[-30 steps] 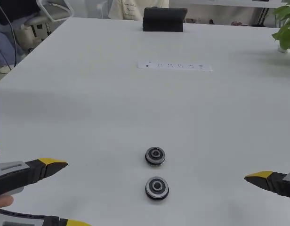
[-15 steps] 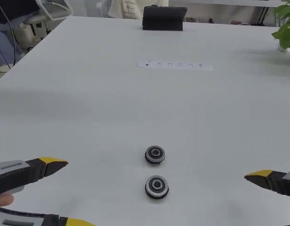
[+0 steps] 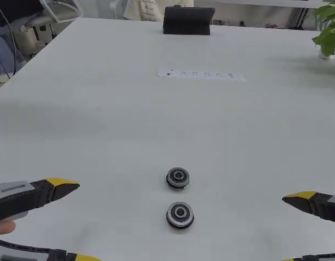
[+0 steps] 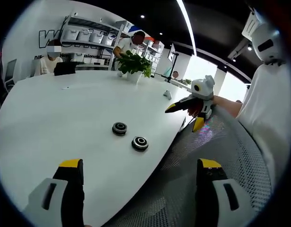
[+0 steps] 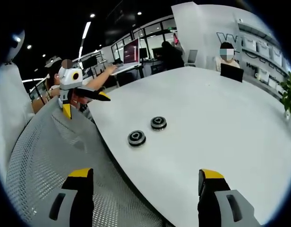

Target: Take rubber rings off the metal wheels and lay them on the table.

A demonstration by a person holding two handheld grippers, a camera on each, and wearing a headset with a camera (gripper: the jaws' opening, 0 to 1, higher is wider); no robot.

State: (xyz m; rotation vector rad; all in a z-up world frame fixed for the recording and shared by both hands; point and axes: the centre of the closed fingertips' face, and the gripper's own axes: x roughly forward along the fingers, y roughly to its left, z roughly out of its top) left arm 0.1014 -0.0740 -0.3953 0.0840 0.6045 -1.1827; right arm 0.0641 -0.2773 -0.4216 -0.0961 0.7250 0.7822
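Two metal wheels [image 3: 178, 178], dark rubber rings on, lie close together near the bench [image 3: 102, 109] front edge. Head view: power strip [image 3: 200, 74] beyond them. Gripper views: mesh chair [image 5: 46, 156] below. Left hand-held gripper [image 3: 75, 223] and right hand-held gripper [image 3: 290, 228] are level, flanking the wheels, jaws apart, empty.

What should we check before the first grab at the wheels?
1. Open left gripper: ok.
2. Open right gripper: ok.
3. The near wheel and far wheel lie flat and apart: ok.
4. The rings are on both wheels: ok, dark outer bands show.
5. Bare table beside the wheels for laying rings: ok.
6. How tight the rings sit: cannot tell.
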